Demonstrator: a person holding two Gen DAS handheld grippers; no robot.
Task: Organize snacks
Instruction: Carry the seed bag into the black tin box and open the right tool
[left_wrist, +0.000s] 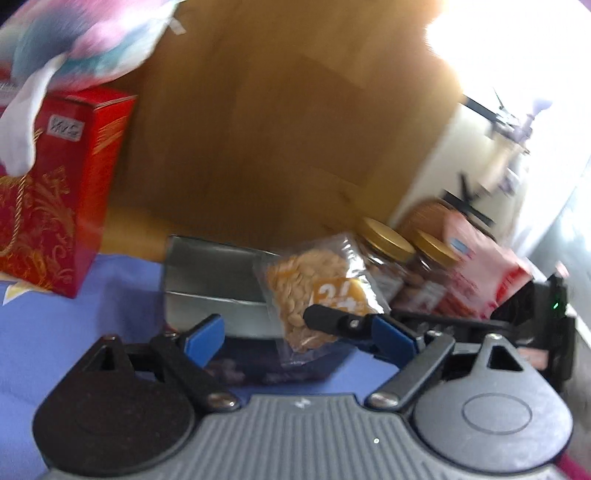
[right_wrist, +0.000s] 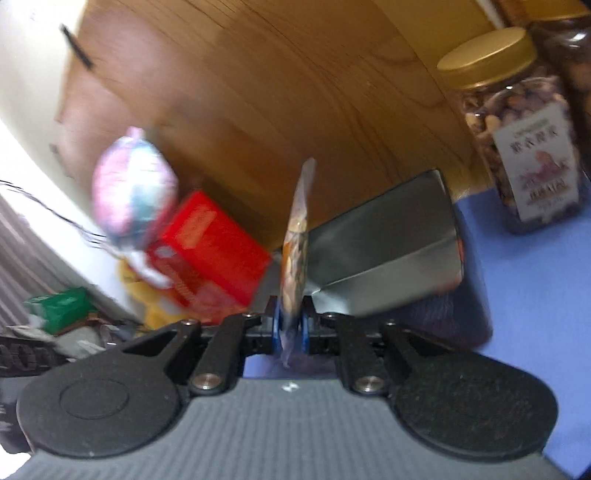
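My right gripper (right_wrist: 291, 325) is shut on a clear packet of pale seeds (right_wrist: 297, 229), seen edge-on in the right wrist view. In the left wrist view the same seed packet (left_wrist: 317, 288) hangs in front of an open silver-lined box (left_wrist: 214, 284), held by the right gripper (left_wrist: 332, 319) coming in from the right. My left gripper (left_wrist: 295, 332) is open and empty, its blue pads on either side below the packet. The silver-lined box (right_wrist: 388, 251) also lies just behind the packet in the right wrist view.
A red gift box (left_wrist: 55, 199) stands at the left with a pastel plush toy (left_wrist: 81, 44) above it. Two gold-lidded nut jars (left_wrist: 391, 243) and a pink bag (left_wrist: 476, 266) sit at the right. A wooden panel (left_wrist: 277, 129) rises behind the blue surface (left_wrist: 74, 343).
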